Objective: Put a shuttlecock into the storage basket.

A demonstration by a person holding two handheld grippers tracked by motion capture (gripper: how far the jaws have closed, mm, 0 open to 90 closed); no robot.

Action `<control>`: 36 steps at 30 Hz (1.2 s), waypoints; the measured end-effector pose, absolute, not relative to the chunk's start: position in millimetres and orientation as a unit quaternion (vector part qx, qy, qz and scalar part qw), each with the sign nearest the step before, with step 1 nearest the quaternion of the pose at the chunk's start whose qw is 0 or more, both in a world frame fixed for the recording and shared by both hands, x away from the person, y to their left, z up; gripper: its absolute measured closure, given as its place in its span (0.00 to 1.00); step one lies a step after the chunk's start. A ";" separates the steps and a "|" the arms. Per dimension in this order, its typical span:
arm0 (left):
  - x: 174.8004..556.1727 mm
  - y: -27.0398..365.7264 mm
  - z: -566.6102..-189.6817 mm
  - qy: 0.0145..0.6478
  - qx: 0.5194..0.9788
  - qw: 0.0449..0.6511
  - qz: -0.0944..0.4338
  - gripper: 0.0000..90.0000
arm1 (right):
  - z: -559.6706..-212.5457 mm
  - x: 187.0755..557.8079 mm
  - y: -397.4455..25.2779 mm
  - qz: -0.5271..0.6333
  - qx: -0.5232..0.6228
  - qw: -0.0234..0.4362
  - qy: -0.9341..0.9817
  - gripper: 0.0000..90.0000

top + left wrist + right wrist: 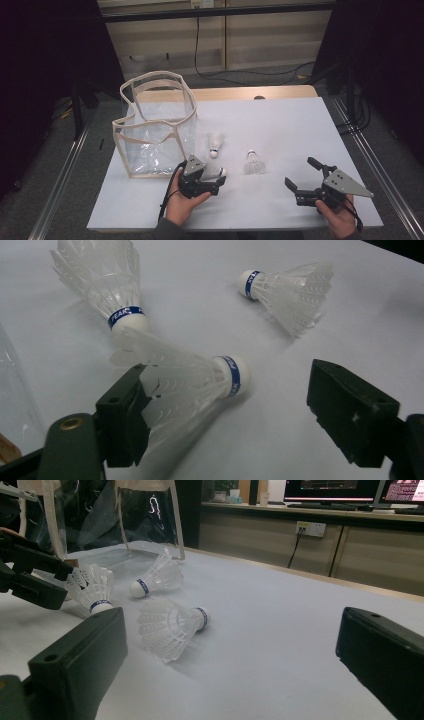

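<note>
White feathered shuttlecock lies on the tabletop between the left gripper's spread fingers, ready for pinching; the clear bag waits at ten o'clock. Right gripper idles, fingers spread.

White-topped rectangular table w/ pale wooden far edge. Grey floor both sides. Light wood-panelled cabinet wall behind; black cable hangs from white wall socket. Two lit monitors on rear counter. Dark curtains flank; room dim.
</note>
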State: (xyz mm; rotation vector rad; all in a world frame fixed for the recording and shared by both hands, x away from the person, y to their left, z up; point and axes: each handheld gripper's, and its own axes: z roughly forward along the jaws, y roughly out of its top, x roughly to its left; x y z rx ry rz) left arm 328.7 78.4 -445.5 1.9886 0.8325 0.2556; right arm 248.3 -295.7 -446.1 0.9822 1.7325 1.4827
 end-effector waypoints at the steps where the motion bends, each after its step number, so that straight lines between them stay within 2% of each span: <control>1: 328.8 78.4 -445.7 0.338 0.811 0.465 0.102 0.27 | -446.1 248.3 -295.7 0.565 0.374 0.324 0.660 0.00; 19: 330.9 74.3 -447.8 0.337 0.817 0.460 0.088 0.43 | -445.9 248.2 -297.0 0.566 0.375 0.324 0.659 0.00; 36: 332.6 73.0 -449.0 0.335 0.824 0.448 0.090 0.49 | -445.8 248.2 -297.4 0.567 0.374 0.324 0.658 0.00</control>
